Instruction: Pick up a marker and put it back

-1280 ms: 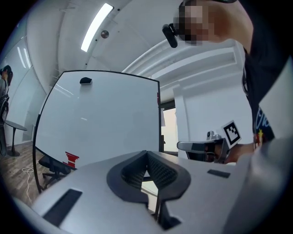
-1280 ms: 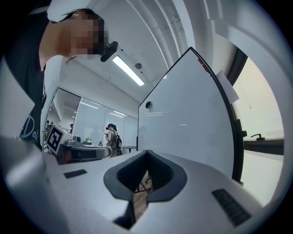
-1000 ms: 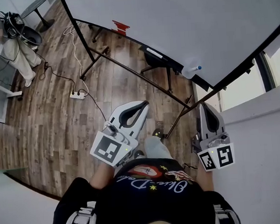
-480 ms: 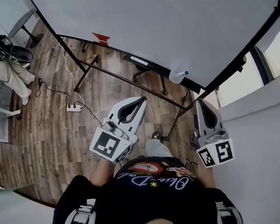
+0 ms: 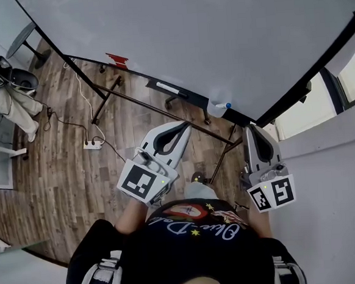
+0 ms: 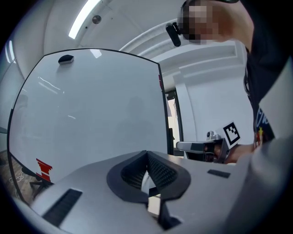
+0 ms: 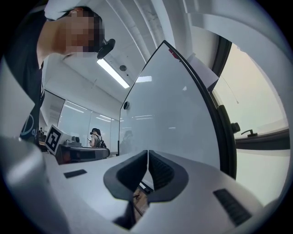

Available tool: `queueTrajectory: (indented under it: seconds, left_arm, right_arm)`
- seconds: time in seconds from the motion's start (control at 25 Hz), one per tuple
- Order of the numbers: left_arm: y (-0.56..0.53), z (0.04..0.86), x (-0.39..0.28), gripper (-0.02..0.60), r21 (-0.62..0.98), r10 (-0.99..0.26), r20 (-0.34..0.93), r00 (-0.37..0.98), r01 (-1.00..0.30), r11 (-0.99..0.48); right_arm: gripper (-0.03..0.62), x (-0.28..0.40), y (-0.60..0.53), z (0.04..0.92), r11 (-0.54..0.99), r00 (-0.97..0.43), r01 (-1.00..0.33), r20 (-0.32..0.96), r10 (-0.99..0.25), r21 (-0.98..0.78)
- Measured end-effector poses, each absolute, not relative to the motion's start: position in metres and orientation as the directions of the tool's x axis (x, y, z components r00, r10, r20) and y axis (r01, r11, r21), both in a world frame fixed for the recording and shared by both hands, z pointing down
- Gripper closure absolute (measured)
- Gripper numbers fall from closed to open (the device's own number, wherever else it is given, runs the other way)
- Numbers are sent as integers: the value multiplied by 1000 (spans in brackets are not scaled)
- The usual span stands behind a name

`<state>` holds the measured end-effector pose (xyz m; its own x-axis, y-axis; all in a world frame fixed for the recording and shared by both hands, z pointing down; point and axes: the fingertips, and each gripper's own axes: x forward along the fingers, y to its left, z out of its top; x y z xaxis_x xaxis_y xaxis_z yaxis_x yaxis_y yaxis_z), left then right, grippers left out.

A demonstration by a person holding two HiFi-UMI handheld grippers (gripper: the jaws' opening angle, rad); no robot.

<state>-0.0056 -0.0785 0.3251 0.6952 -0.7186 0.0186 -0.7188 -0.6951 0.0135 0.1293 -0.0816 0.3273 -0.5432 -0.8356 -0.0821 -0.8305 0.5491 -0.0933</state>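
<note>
1. Both the left tool (image 5: 184, 128) and the right tool (image 5: 250, 128) have their jaws together, empty.
2. What looks like the marker (image 5: 163, 86) lies on the whiteboard (image 5: 188, 39) ledge, well apart; this seems the approach.
3. Next, one tool must open and reach it.

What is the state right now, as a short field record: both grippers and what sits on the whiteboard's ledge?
left gripper: fingers shut, nothing held
right gripper: fingers shut, nothing held
white whiteboard on black stand: ahead of both grippers
white stick, likely the marker: lying on black ledge, untouched
white bottle with blue cap: on ledge, nearer right gripper
small red object: farther left on ledge
</note>
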Motion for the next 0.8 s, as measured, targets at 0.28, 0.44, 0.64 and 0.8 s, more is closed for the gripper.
queueTrajectory:
  seconds: [0.28,0.44,0.64,0.8]
  left_arm:
    - [-108,333,13,578,28,-705,33,709,-705,-708]
    - [-121,334,24,578,18,-689,32,724,-690,-723]
    - [-132,336,32,578,18,-690,32,723,-690,-723]
    - [-138,333,38,578,29,-665,9,747,-664,-747]
  right_arm:
    - [592,140,-107,336,541,-537,-836,-62,-841,-92]
    - [591,144,-117,338,547,-544,-832,-62,-837,-92]
    - [573,142,-121,345,560,-558,-825,-46,-828,-78]
    - [559,138,-125,348,554,-553,-828,-32,-832,-83]
